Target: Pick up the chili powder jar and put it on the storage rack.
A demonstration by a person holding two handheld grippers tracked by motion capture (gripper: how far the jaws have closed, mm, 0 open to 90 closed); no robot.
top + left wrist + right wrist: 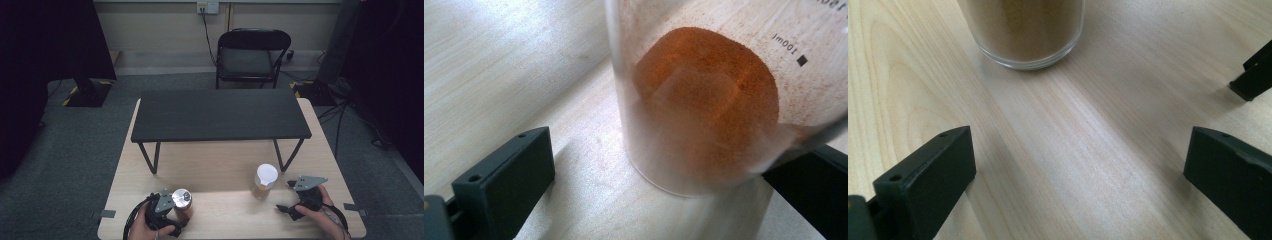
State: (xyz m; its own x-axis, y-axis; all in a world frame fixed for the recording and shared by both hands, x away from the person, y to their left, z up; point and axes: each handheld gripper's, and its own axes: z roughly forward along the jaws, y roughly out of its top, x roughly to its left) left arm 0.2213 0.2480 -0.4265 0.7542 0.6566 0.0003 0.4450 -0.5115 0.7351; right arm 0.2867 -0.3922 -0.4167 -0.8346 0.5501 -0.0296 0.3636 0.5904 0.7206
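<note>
While open, left tongs [659,185] flank the orange-powder jar [704,105].

Two jars [182,201] [264,181] side by side on table [220,160], before raised shelf [220,115]

Glass jar [724,100] of orange-brown powder [709,95] on pale wooden table [499,65], between the spread black jaws.
</note>
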